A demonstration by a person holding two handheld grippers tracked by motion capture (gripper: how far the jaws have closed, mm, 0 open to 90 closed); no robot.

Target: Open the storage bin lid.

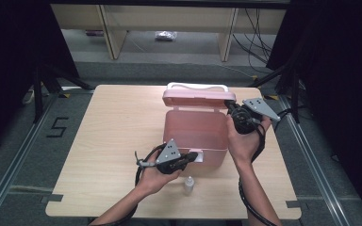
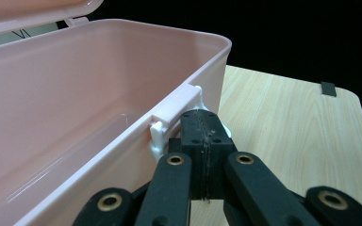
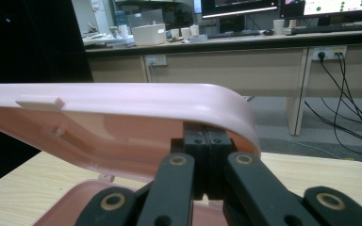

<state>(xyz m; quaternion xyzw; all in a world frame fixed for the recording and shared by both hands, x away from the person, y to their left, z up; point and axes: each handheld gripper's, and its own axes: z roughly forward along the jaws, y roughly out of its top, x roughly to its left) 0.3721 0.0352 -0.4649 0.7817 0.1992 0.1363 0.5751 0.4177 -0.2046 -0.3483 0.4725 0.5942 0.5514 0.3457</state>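
We kept left gripper [image 1: 194, 156] closed, tips against white latch [image 2: 160, 134] on front wall of open pink plastic box [image 1: 195, 129], mid-table. Box interior looked empty. Small clear bottle [image 1: 188, 185] stood near, outside. Right gripper [image 1: 229, 106] closed, tips under raised pink lid [image 1: 199, 98].

Lab or office test bay. Far side in the right gripper view: a long desk [image 3: 245, 40] with monitors [image 3: 238, 7], keyboard [image 3: 233, 33], cups [image 3: 278, 26], wall sockets [image 3: 329, 52] and loose cables [image 3: 344, 108]. High view: small wooden table [image 1: 113, 141] on grey floor between floor rails [image 1: 313, 160], a taped "5" [image 1: 56, 127] on the left, black curtains [image 1: 9, 61] and stand legs [image 1: 45, 84] both sides: a staged recording rig, not a home.
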